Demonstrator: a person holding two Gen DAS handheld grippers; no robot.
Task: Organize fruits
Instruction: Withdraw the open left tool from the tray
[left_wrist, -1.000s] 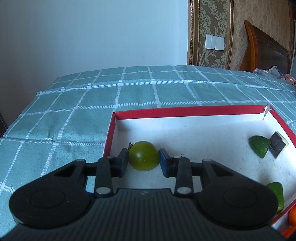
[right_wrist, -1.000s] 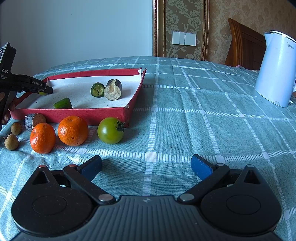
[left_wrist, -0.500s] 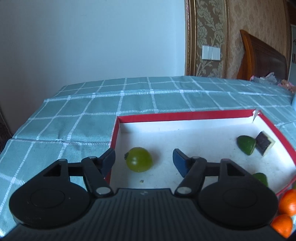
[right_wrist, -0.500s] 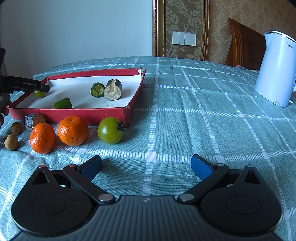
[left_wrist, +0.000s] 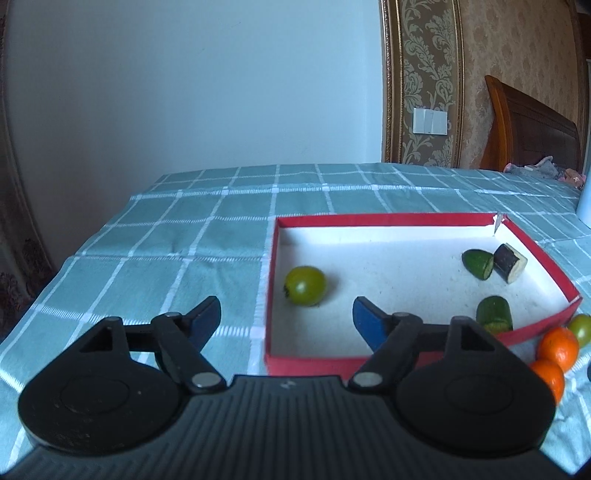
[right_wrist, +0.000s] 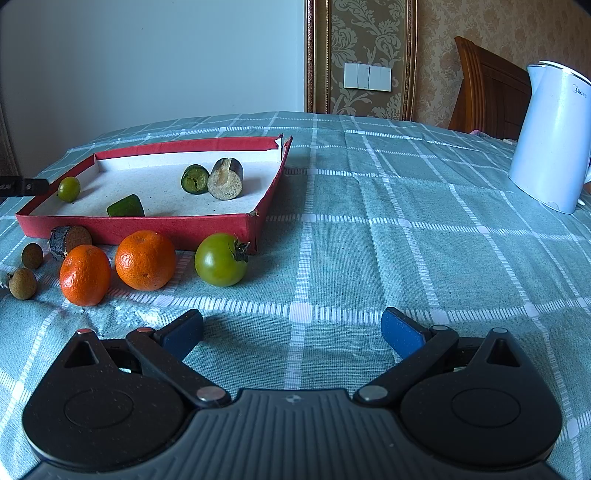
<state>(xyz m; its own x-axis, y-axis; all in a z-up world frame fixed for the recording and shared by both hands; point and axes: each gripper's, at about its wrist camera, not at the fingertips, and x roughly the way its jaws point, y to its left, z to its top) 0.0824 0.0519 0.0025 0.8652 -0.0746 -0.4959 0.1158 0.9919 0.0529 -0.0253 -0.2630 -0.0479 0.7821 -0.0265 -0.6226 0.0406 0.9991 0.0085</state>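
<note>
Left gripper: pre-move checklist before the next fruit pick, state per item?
1. Left gripper jaws have just been opening, nothing between them: ok.
2. Small green tomato resting inside red tray, clear of the pads: ok.
3. Right gripper open, empty, over bare cloth: ok.
4. Fruit still outside tray: two oranges, large green tomato, two longans: not ok.
5. Free floor space in tray: ok.

Two low wrist views — shared red tray (left_wrist: 406, 218).
</note>
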